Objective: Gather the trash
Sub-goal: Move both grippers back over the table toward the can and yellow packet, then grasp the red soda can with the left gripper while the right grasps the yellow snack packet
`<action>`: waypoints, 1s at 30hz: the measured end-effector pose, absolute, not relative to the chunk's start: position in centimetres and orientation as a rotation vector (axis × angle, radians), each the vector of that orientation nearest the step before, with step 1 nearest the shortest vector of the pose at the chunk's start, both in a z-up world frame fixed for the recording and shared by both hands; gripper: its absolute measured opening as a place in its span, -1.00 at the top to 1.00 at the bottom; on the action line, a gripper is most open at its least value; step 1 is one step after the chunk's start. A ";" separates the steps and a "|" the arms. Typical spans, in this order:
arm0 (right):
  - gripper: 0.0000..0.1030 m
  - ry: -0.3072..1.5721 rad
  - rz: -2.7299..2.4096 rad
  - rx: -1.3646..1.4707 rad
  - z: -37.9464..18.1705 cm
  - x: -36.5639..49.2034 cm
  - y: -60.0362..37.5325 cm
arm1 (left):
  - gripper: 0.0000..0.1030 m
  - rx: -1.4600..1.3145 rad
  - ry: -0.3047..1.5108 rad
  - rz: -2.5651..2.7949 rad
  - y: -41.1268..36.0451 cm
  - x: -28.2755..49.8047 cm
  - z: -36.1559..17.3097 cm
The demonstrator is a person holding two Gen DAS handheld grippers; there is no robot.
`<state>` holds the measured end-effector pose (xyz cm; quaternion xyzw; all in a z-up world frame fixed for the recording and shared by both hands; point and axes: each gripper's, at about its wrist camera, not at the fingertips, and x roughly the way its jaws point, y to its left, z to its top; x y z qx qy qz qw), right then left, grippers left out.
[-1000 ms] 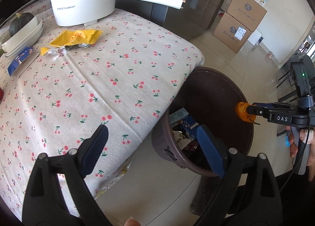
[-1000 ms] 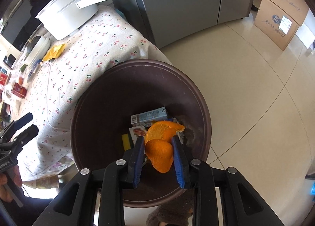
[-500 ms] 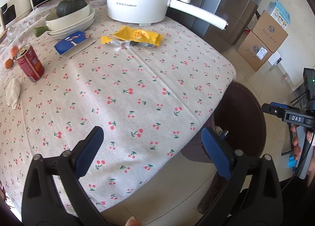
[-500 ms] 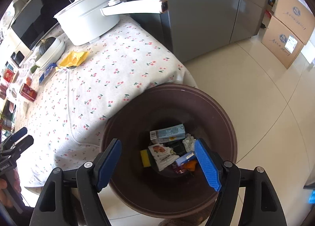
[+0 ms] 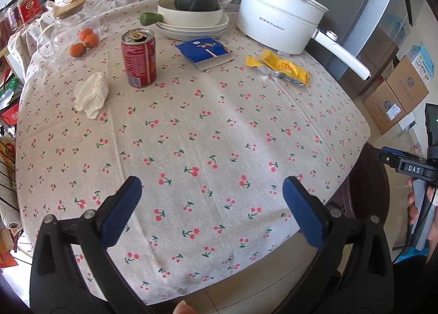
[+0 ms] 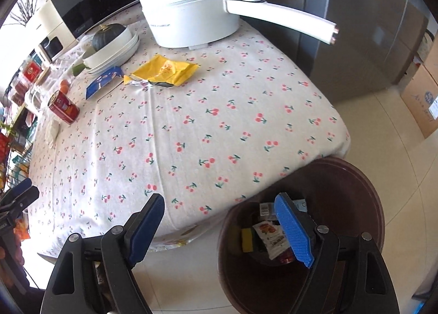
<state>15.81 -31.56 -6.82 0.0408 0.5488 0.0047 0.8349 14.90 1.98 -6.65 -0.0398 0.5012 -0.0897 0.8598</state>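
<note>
On the cherry-print tablecloth (image 5: 208, 133) lie a crumpled white tissue (image 5: 91, 94), a red drink can (image 5: 139, 58), a blue packet (image 5: 204, 52) and a yellow wrapper (image 5: 279, 67). The yellow wrapper (image 6: 164, 71), blue packet (image 6: 102, 82), can (image 6: 63, 107) and tissue (image 6: 52, 129) also show in the right wrist view. My left gripper (image 5: 212, 210) is open and empty over the table's near edge. My right gripper (image 6: 219, 229) is open and empty above the brown trash bin (image 6: 353, 185), which holds several wrappers and stands on the floor at the table's corner.
A white electric pot (image 5: 279, 24) with a long handle, stacked bowls holding a dark squash (image 5: 195, 2) and a glass jar with oranges (image 5: 82, 37) stand at the back of the table. Cardboard boxes (image 5: 397, 95) sit on the floor at right.
My right gripper opened and dropped the orange peel into the bin, then rose and tilted toward the table. My left gripper swung from the bin to face the tabletop.
</note>
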 end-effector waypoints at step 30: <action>-0.73 1.070 0.433 -0.326 -13.3 34.7 -26.5 | -0.99 -0.123 1.078 -0.115 9.1 18.5 -10.0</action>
